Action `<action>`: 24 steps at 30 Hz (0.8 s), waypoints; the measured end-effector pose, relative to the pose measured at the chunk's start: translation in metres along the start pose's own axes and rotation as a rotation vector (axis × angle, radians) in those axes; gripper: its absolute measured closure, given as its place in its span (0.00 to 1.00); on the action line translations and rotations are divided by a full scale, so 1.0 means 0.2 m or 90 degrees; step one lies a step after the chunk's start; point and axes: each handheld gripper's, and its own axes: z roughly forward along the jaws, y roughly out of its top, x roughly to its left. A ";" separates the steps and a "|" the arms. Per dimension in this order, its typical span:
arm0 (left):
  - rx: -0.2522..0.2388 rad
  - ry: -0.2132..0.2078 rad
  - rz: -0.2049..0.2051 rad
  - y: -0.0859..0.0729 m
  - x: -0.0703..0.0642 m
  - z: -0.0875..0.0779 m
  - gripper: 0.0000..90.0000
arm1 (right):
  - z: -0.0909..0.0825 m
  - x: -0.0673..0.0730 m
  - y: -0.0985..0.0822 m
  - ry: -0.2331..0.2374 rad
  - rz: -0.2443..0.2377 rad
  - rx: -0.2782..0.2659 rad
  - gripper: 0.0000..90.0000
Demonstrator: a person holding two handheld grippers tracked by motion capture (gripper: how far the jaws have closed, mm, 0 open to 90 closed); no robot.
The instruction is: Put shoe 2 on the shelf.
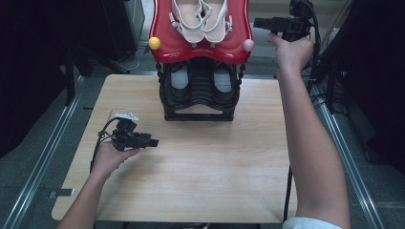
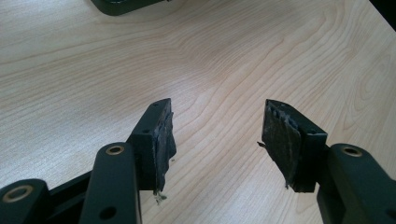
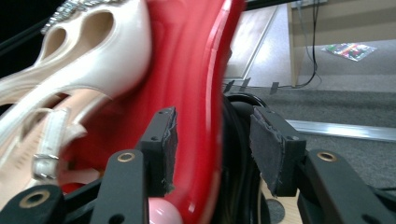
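Observation:
A red top shelf [image 1: 167,50] of a black shoe rack [image 1: 199,112] carries a pair of white strappy sandals [image 1: 200,19]. Its front corners bear a yellow ball [image 1: 154,43] and a pink ball [image 1: 249,45]. My right gripper [image 1: 258,22] is raised beside the shelf's right edge and points left at it. In the right gripper view the red shelf rim [image 3: 212,70] runs between the open jaws of the right gripper [image 3: 212,116], clear of both pads, with a sandal [image 3: 93,60] to its left. My left gripper [image 1: 154,142] rests low over the table [image 1: 215,162], and in its own view the left gripper [image 2: 217,112] is open and empty.
Dark shoes [image 1: 179,78] sit on the rack's lower black tier. The rack base [image 2: 121,4] lies at the far edge of the left gripper view. Metal floor rails [image 1: 47,152] run along both sides of the table, with dark stands beyond them.

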 end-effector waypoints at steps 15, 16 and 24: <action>-0.004 0.000 0.000 0.00 0.00 0.00 0.48 | -0.06 -0.16 -0.15 -0.012 0.000 0.019 0.57; -0.004 0.000 0.000 0.00 0.00 0.00 0.48 | -0.07 -0.17 -0.16 -0.013 0.002 0.021 0.56; -0.005 -0.001 0.000 0.00 -0.01 0.00 0.48 | -0.08 -0.22 -0.27 -0.011 0.009 0.034 0.54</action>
